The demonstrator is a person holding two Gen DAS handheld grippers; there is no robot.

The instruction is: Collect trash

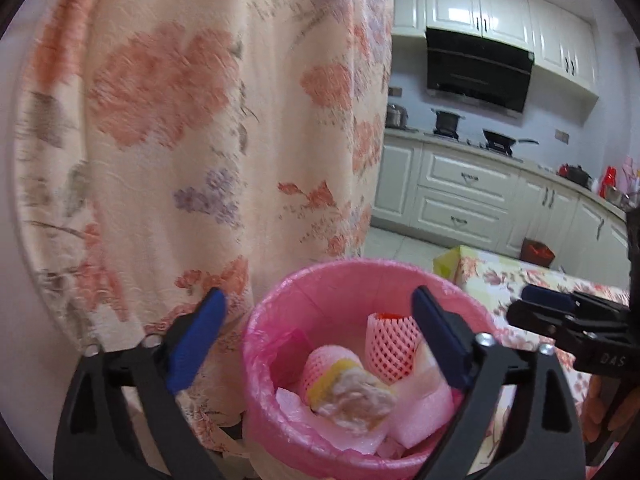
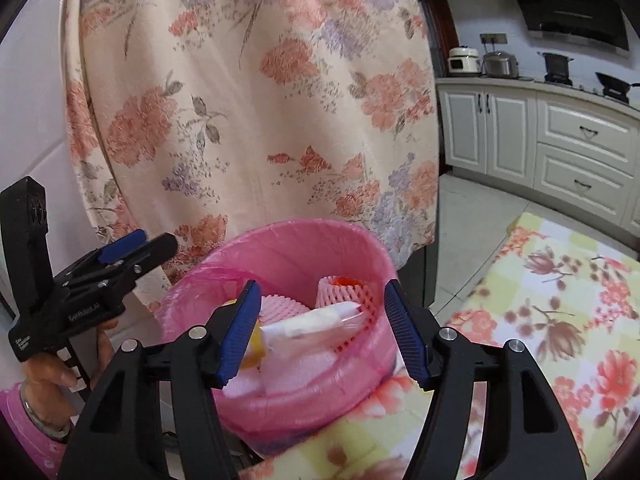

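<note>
A pink-lined trash bin stands beside the table and shows in both wrist views. Inside lie pink foam fruit nets, white foam wrap, a crumpled tissue and a yellow scrap. My left gripper is open and empty above the bin; it shows from the side in the right wrist view. My right gripper is open and empty over the bin's near rim; it shows at the right edge of the left wrist view.
A floral cloth hangs right behind the bin. The table with a floral yellow cloth lies to the right. Kitchen cabinets, pots and a range hood stand far behind. A red bin sits on the floor.
</note>
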